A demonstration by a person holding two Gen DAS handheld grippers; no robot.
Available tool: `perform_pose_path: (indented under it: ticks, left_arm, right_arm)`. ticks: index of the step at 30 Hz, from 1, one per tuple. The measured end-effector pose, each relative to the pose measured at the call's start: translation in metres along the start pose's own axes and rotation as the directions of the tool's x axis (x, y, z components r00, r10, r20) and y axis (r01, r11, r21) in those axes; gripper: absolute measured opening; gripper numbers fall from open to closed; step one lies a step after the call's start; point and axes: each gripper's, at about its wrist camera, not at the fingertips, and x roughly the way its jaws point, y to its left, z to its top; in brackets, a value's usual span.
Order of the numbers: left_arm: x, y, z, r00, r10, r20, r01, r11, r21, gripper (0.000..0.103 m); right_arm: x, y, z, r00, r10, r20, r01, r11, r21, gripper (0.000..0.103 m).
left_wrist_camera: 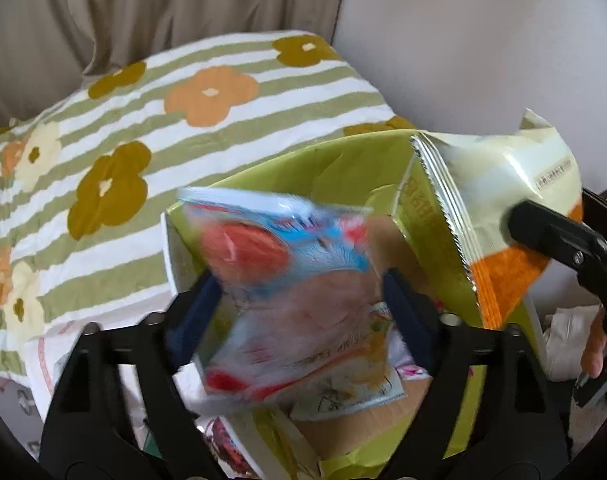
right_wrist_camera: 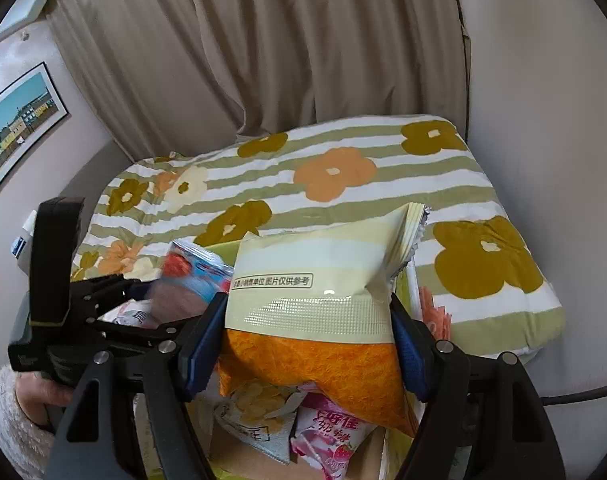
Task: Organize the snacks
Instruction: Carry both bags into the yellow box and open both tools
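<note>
Jaws of the left gripper [left_wrist_camera: 299, 312] stand apart, blue pads either side of a blurred red-and-blue snack bag [left_wrist_camera: 287, 292] that sits between them; the blur hides whether the pads touch it, but a gap seems to show on both sides, so released. Right gripper [right_wrist_camera: 309, 344] jaws are clenched on a pale yellow and orange snack bag [right_wrist_camera: 319, 312], pads pressing both edges, bag tilted with its crimped top edge pointing away and right.

Both bags hang over an open green cardboard box [left_wrist_camera: 335, 164] with a brown bottom. In the left wrist view the yellow-orange bag [left_wrist_camera: 499, 208] is at the right rim of the box, the black finger of the right gripper on it. Inside the box, seen from the right wrist: a chips packet [right_wrist_camera: 259, 412] and a pink strawberry packet [right_wrist_camera: 327, 436], lying side by side, touching, under the held bag. More packets lie low in the box in the left view, too blurred to tell.

Box sits on a bed with a striped flower quilt [right_wrist_camera: 343, 168]. Beige curtain [right_wrist_camera: 263, 40] behind. Framed picture [right_wrist_camera: 19, 128] on the wall at left. Person's hand [right_wrist_camera: 43, 394] in a fluffy white sleeve [right_wrist_camera: 7, 420] holds the left gripper's handle.
</note>
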Motion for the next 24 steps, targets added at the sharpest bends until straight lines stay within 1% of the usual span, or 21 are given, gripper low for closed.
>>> perform_pose_path:
  ticks: [1,5,8,12,19,20,21,22,24]
  left_arm:
    - [0.002,0.001,0.001,1.0,0.003,-0.002,-0.003,1.0,-0.001,0.092]
    - [0.006,0.008,-0.003,1.0,0.012,-0.011,-0.013,1.0,-0.014,0.092]
    - [-0.001,0.014,-0.014,1.0,0.009,-0.005,-0.009,0.999,-0.036,0.092]
    - [-0.013,0.021,-0.027,1.0,0.027,0.009,-0.026,0.998,-0.064,0.092]
    - [-0.028,0.031,-0.043,0.998,0.058,0.022,-0.056,0.995,-0.08,0.092]
    - [-0.03,0.033,-0.046,0.998,0.062,0.021,-0.06,0.995,-0.084,0.092]
    - [-0.032,0.034,-0.05,0.998,0.066,0.019,-0.064,0.994,-0.091,0.092]
    - [-0.033,0.035,-0.052,0.998,0.066,0.018,-0.064,0.993,-0.096,0.092]
    - [-0.038,0.037,-0.058,0.998,0.059,0.015,-0.057,0.992,-0.108,0.092]
  right_arm:
    - [0.002,-0.001,0.0,1.0,-0.003,-0.004,0.003,1.0,0.004,0.071]
    - [0.007,-0.005,-0.004,1.0,-0.022,-0.019,0.022,0.999,0.023,0.071]
    - [0.009,-0.005,-0.007,0.999,-0.032,-0.03,0.033,0.999,0.036,0.071]
    - [0.013,-0.001,-0.011,0.998,-0.044,-0.051,0.045,0.999,0.03,0.071]
    - [0.025,0.008,-0.009,0.996,-0.041,-0.078,0.042,0.999,0.02,0.073]
    - [0.027,0.01,-0.009,0.995,-0.048,-0.082,0.049,0.999,0.014,0.077]
    - [0.027,0.012,-0.009,0.995,-0.064,-0.079,0.065,0.998,0.005,0.083]
    - [0.025,0.014,-0.008,0.995,-0.082,-0.065,0.081,0.997,-0.009,0.086]
    - [0.02,0.018,-0.009,0.995,-0.094,-0.033,0.093,0.995,-0.024,0.096]
